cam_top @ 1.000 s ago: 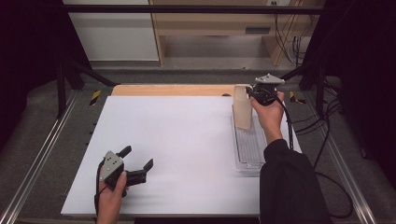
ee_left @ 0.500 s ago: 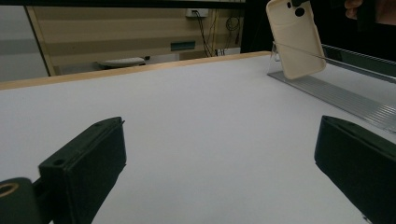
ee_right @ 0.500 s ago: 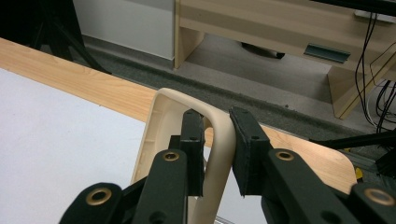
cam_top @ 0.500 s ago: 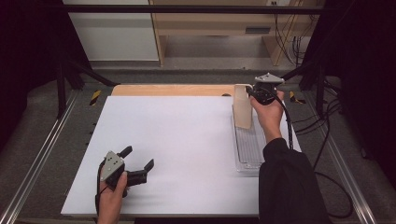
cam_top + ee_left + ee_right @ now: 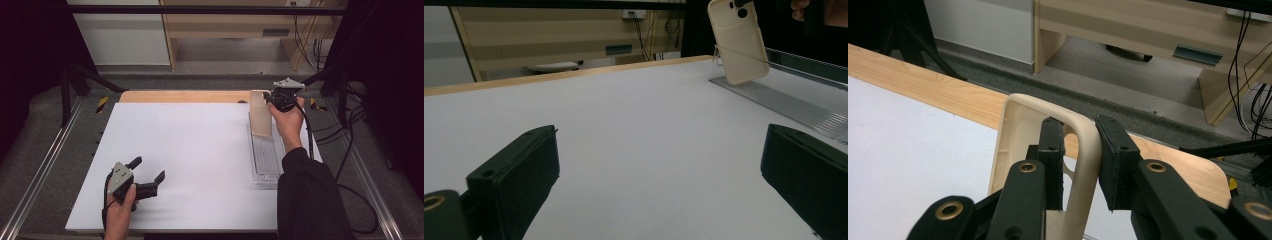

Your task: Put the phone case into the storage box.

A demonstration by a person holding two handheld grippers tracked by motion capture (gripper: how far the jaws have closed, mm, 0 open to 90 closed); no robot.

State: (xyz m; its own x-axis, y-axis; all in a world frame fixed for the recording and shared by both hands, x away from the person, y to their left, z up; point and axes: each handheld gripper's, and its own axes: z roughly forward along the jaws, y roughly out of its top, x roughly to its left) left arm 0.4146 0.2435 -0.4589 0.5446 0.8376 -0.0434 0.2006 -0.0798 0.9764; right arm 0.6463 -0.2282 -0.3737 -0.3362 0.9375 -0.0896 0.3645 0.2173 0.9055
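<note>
Nothing's really moved: right gripper (image 5: pixel 1078 165) still has its fingers pinched on the beige phone case (image 5: pixel 260 114) over the clear tray (image 5: pixel 267 159); left gripper (image 5: pixel 148 180) rests wide open, empty, on the bench (image 5: pixel 200 150).

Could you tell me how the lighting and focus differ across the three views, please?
High view: the white table is evenly lit, the side edges fall into near black, and a soft shadow lies under the left gripper. Left gripper view: its near jaws are soft, the beige phone case sharper. Right gripper view: the right gripper on the case rim is sharp, without glare.
</note>
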